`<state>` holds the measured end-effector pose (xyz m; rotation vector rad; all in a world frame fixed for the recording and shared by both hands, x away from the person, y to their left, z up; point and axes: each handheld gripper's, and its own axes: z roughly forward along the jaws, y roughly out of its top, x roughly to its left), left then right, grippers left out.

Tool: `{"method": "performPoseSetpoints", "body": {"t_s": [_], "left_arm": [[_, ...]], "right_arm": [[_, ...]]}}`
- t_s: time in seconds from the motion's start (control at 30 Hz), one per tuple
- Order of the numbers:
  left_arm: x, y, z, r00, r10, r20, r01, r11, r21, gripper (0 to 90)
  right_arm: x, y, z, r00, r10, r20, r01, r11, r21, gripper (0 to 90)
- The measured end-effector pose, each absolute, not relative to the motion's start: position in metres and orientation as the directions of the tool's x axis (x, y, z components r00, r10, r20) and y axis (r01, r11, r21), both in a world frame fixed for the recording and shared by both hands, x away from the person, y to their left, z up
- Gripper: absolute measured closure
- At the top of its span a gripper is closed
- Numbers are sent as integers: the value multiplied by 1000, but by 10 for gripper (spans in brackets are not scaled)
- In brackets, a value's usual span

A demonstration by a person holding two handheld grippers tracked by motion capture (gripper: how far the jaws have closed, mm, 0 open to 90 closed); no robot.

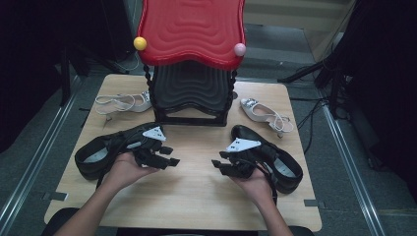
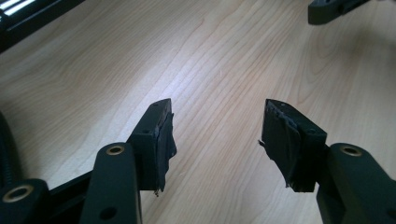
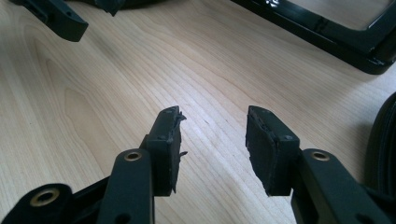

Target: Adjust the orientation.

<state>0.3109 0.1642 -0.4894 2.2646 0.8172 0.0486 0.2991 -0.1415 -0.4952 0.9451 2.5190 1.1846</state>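
Note:
On the wooden table (image 1: 192,196) my left gripper (image 1: 171,156) and right gripper (image 1: 220,164) face each other across the middle, both open and holding nothing. In the left gripper view my left gripper (image 2: 215,109) has bare wood between its black jaws, and the right gripper's tip (image 2: 327,11) shows at top right. My right gripper (image 3: 212,116) also stands over bare wood, with the left gripper's tip (image 3: 58,18) at top left. A black shoe (image 1: 98,152) lies behind my left hand. Another black shoe (image 1: 278,160) lies by my right hand.
A two-tier rack stands at the table's far middle, with a red upper shelf (image 1: 192,29) and a black lower shelf (image 1: 189,91); its black base frame (image 3: 336,32) is near. A white sandal (image 1: 123,103) lies far left, another white sandal (image 1: 265,114) far right.

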Motion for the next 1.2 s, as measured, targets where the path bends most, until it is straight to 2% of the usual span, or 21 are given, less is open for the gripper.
{"method": "performPoseSetpoints", "body": {"t_s": [0.13,0.17,0.23,0.33,0.57,0.77,0.93,1.2], "left_arm": [[309,163,-492,820,558,-129,504,-596,625,457],[307,164,-496,842,532,-90,461,-622,633,487],[306,165,-498,845,528,-85,453,-621,640,509],[309,168,-498,828,541,-148,501,-596,627,529],[309,174,-490,821,535,-199,524,-567,636,528],[306,181,-483,819,550,-165,517,-581,628,524],[305,189,-477,808,564,-171,529,-566,633,518],[299,207,-470,794,585,-165,529,-532,661,528]], "right_arm": [[299,-140,-493,-783,612,110,474,472,743,615],[297,-137,-491,-790,602,113,479,493,726,622],[297,-136,-490,-793,599,108,476,500,723,626],[295,-133,-489,-793,593,138,495,497,713,635],[296,-134,-493,-799,589,125,487,509,710,617],[295,-138,-495,-810,576,112,455,496,740,616],[298,-139,-493,-799,582,148,480,472,739,610],[302,-134,-491,-809,573,133,476,505,720,581]]}}
